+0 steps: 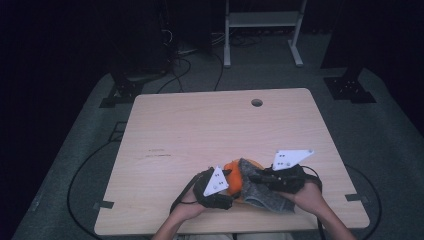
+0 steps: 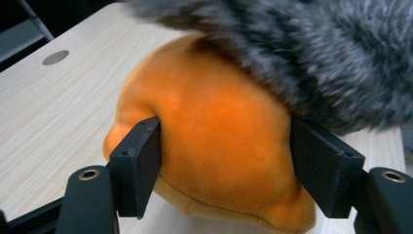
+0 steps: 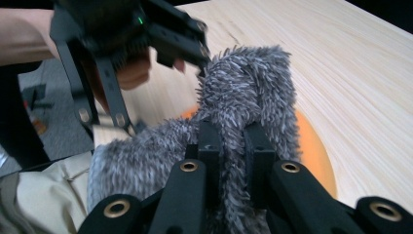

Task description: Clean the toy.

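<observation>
Our right gripper (image 3: 228, 146) pinches the shaggy grey fur cloth (image 3: 243, 92); our left gripper (image 2: 224, 161), half open, brackets the round orange plush cushion (image 2: 214, 141) beneath it, pads touching its sides.

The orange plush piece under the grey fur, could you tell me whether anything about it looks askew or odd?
Nothing looks damaged. The grey fur lies bunched over the orange plush piece rather than flat, because the right tongs pinch a fold of it. The left tongs bracket the orange piece on both sides; whether they press it is unclear.

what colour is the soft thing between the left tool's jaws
Orange plush, clearest in the left gripper view.
</observation>
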